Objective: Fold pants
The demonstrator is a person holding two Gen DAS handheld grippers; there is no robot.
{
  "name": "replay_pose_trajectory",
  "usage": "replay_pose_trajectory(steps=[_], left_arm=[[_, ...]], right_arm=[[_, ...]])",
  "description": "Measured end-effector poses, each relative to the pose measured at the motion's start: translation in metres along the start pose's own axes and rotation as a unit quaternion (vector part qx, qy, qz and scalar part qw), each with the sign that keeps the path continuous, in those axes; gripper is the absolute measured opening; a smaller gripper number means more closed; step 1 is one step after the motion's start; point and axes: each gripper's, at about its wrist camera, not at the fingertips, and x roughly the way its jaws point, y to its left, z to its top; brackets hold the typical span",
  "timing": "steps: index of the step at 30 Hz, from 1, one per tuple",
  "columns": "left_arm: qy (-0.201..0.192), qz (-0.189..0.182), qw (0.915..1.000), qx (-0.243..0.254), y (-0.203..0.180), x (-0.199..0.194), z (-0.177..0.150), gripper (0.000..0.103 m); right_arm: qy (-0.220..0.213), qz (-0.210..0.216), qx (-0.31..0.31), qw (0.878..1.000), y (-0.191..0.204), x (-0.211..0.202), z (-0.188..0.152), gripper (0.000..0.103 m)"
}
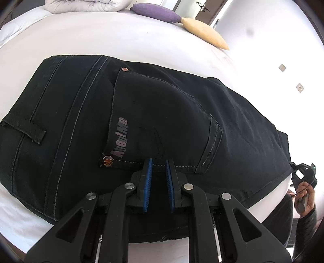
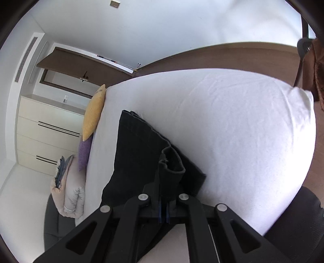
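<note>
Black pants (image 1: 141, 125) lie flat on the white bed (image 1: 101, 38), seat side up: back pocket (image 1: 162, 125) with "AboutMe" print, a copper rivet (image 1: 107, 161) at its near corner and a smaller one (image 1: 124, 69) at its far corner. A belt loop (image 1: 26, 129) lies on the waistband end, left of the pocket.

Left gripper (image 1: 159, 168) sits right at the pocket's near seam, over the fabric. Jaws narrowly apart, blue pads (image 1: 148, 178) bare, nothing between them. Can't tell if the tips touch the cloth.

Right gripper (image 2: 164, 192) is at the leg end of the pants (image 2: 137, 153), jaws closed tight on a bunched fold of leg fabric (image 2: 171, 163); the cloth stands up in a rolled ridge just past the fingertips. From the left wrist view the same gripper (image 1: 303, 172) shows at the pants' far right edge, held in the person's hand (image 1: 305, 196), off the bed's edge.

Beyond the pants, toward the bed's head: purple cushion (image 1: 156, 11) and yellow cushion (image 1: 204, 32) touching end to end, folded white duvet (image 1: 87, 5) beside the purple one.

Past the cushions, off the bed: cream drawer unit (image 2: 48, 129), drawers shut, contents not visible.
</note>
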Motion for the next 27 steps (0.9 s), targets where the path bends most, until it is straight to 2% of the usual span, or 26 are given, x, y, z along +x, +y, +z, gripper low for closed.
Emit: replay_pose_trajectory(steps=[12, 15, 16, 18, 19, 20, 22, 25, 27], left_arm=[[-0.005, -0.007, 1.0000, 0.004, 0.000, 0.002, -0.003, 0.014], [-0.013, -0.013, 0.9998, -0.003, 0.005, -0.004, -0.006, 0.014], [-0.014, -0.012, 0.9998, -0.005, 0.006, -0.007, -0.006, 0.014], [-0.018, 0.004, 0.9998, -0.010, 0.002, -0.014, -0.004, 0.014], [-0.022, 0.007, 0.9997, -0.011, 0.001, -0.019, -0.003, 0.014], [-0.034, -0.004, 0.9994, -0.008, -0.005, -0.028, 0.000, 0.014], [-0.051, -0.017, 0.9985, 0.003, -0.017, -0.038, 0.006, 0.014], [-0.052, -0.037, 0.9975, 0.030, -0.044, -0.036, 0.018, 0.014], [-0.035, -0.044, 0.9973, 0.048, -0.062, -0.022, 0.020, 0.014]], right_arm=[[0.015, 0.007, -0.012, 1.000, -0.001, 0.005, 0.010, 0.001], [-0.006, -0.020, -0.027, 0.999, 0.003, -0.011, 0.014, 0.006], [-0.021, -0.035, -0.037, 0.998, 0.007, -0.018, 0.016, 0.010], [-0.073, -0.094, -0.049, 0.992, 0.014, -0.043, 0.022, 0.026], [-0.088, -0.099, -0.048, 0.990, 0.016, -0.051, 0.024, 0.030], [-0.096, -0.083, -0.056, 0.990, 0.024, -0.060, 0.026, 0.030], [-0.084, -0.058, -0.085, 0.991, 0.043, -0.062, 0.025, 0.030], [-0.014, 0.009, -0.146, 0.989, 0.091, -0.034, -0.001, 0.030], [0.058, 0.057, -0.183, 0.980, 0.123, 0.002, -0.036, 0.030]])
